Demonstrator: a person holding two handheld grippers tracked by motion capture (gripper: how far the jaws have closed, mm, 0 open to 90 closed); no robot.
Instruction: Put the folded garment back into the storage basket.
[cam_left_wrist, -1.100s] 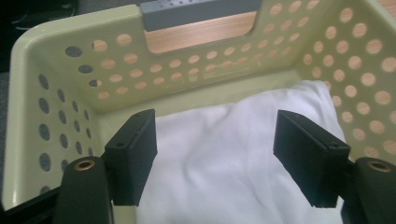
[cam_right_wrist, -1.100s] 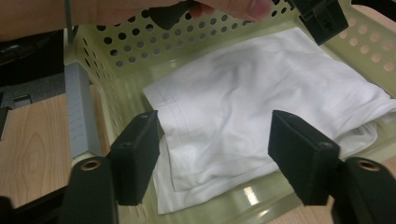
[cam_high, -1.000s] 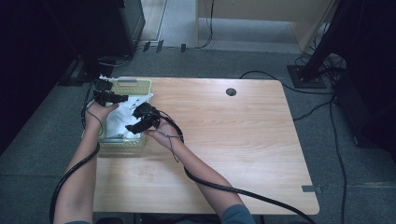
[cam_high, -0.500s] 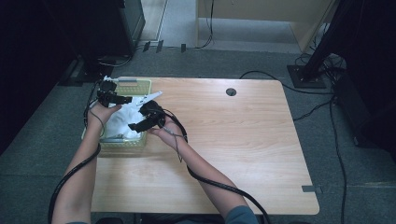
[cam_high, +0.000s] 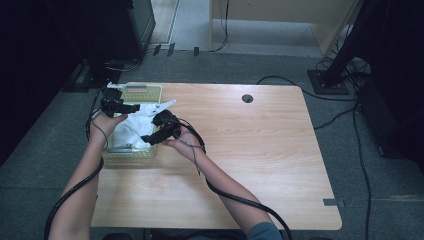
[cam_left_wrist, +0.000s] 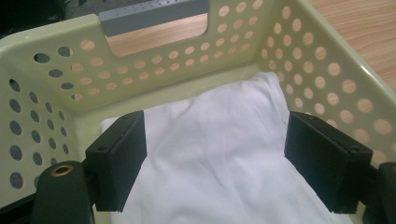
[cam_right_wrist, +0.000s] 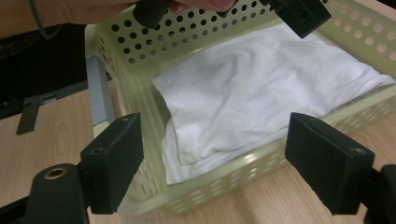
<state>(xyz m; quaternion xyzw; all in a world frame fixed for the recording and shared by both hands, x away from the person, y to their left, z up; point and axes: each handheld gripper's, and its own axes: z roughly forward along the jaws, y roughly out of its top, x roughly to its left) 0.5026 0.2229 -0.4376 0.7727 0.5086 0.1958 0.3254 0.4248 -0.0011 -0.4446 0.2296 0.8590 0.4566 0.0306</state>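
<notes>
White cloth (cam_right_wrist: 243, 107) lies folded inside the pale perforated basket (cam_high: 131, 152) at the near left corner of the counter (cam_high: 260, 165). Nearest the person, the right gripper (cam_high: 159, 131) hovers at the basket's right rim, its jaws having just opened, apart and empty. Farther back, the left gripper (cam_high: 125, 107) hangs over the cloth, its jaws likewise just opened, gripping nothing.

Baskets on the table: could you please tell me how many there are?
1. The pale green perforated basket sits at the table's far-left corner, with a white cloth lying inside it. Nothing else on the table could hide another.
</notes>
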